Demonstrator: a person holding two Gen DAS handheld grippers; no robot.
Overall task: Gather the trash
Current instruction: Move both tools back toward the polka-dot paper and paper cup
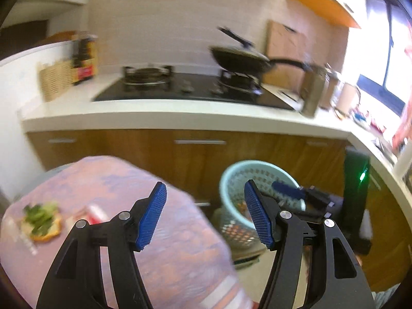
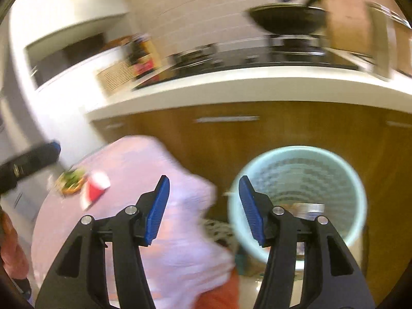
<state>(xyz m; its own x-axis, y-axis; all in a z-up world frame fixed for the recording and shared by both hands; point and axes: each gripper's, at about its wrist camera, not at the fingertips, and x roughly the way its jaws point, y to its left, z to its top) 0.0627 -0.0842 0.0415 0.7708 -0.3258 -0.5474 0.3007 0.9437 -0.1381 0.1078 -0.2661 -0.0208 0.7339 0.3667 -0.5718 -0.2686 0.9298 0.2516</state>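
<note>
A pale blue mesh waste basket (image 1: 238, 193) (image 2: 342, 180) stands on the floor against the wooden cabinets, with scraps at its bottom. A table under a pink cloth (image 1: 103, 180) (image 2: 144, 164) holds a pile of green and orange food scraps (image 1: 42, 220) (image 2: 70, 181) and a red and white cup (image 1: 96, 213) (image 2: 96, 186) lying beside it. My left gripper (image 1: 206, 215) is open and empty above the cloth's right edge. My right gripper (image 2: 204, 211) is open and empty between table and basket; it also shows over the basket in the left wrist view (image 1: 288, 190). Both views are blurred.
A white counter (image 1: 154, 113) carries a black hob (image 1: 180, 87) with a wok (image 1: 242, 59), bottles (image 1: 85, 56) and a woven basket (image 1: 55, 78). A black device with a green light (image 1: 356, 188) stands right of the waste basket.
</note>
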